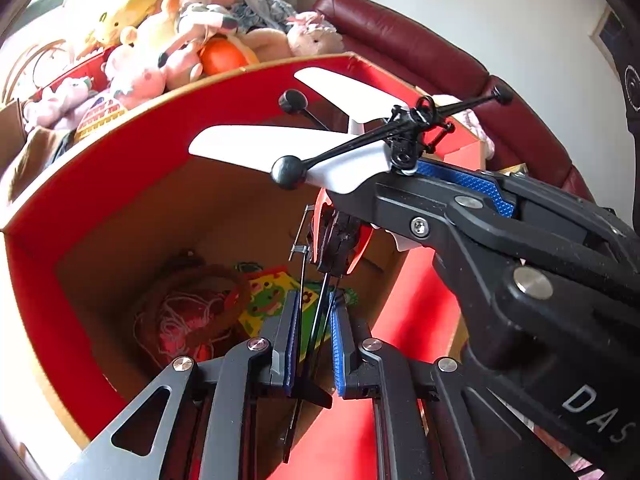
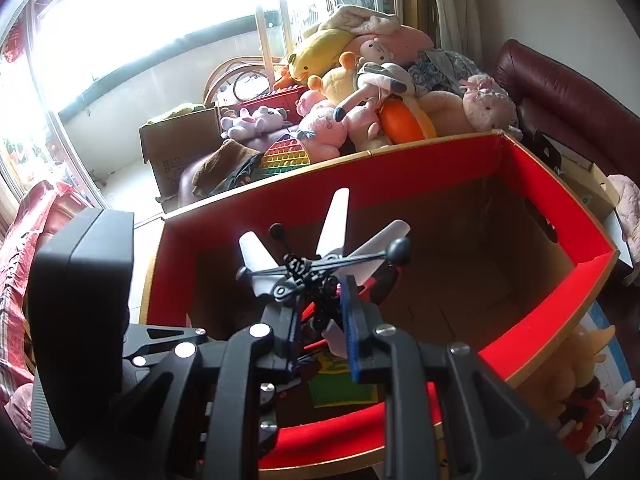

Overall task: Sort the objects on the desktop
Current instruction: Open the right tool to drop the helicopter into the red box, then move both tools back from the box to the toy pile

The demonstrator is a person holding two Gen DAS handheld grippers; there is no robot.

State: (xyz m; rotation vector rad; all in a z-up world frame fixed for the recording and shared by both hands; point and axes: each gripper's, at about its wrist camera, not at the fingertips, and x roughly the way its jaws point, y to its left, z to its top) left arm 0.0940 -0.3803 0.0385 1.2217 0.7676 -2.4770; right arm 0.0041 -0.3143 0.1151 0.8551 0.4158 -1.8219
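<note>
A toy helicopter with white rotor blades and a red and black body hangs over the open red-rimmed cardboard box. My left gripper is shut on its thin black tail boom. My right gripper comes in from the right and is shut on the helicopter near the rotor hub. In the right wrist view the helicopter sits between my right gripper's fingers above the box, and the left gripper's body stands at the left.
In the box lie a pink stringy toy and a yellow-green picture card. Behind the box is a pile of plush toys, a rainbow pop toy and a dark red sofa. More toys lie at the right.
</note>
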